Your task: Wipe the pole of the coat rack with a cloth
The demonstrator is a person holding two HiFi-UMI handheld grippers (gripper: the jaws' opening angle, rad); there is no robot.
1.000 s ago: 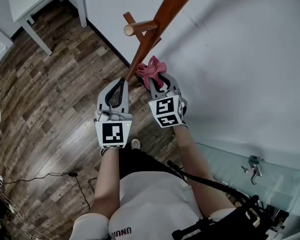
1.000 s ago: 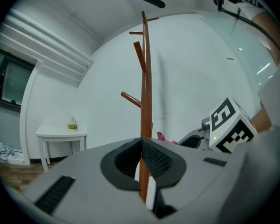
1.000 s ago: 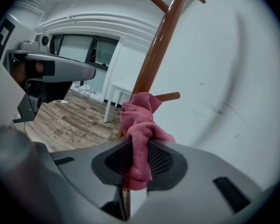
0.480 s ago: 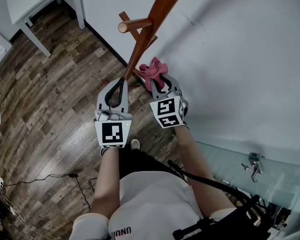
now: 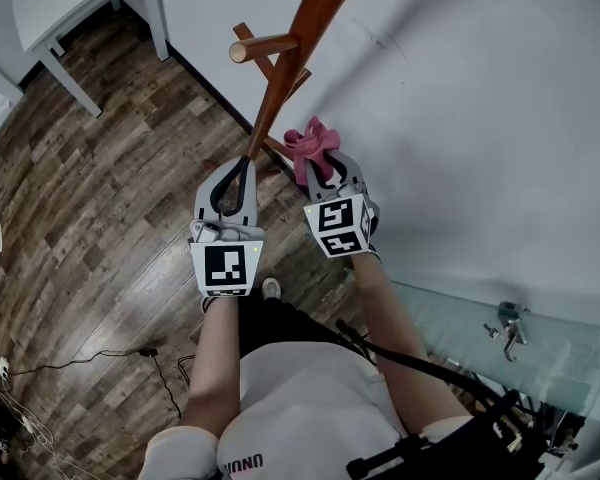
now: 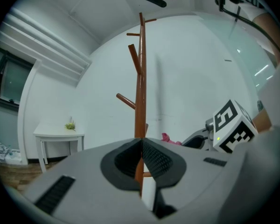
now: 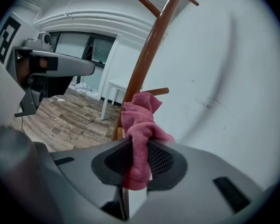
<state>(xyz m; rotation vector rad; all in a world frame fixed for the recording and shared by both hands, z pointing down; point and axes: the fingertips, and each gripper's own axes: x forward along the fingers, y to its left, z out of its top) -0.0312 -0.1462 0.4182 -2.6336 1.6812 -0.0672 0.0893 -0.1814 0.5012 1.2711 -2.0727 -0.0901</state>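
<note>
The slanting reddish-brown wooden pole of the coat rack (image 5: 285, 78) runs from far right down to a low point between the two grippers, and the crumpled pink cloth (image 5: 311, 142) lies against its lower stretch on the right. The right gripper (image 5: 325, 165) has its jaws clamped on that cloth. The left gripper (image 5: 242, 165) has its jaws pressed together, tips right at the pole, above the dark plank floor (image 5: 100, 198) by the white wall (image 5: 480, 118).
</note>
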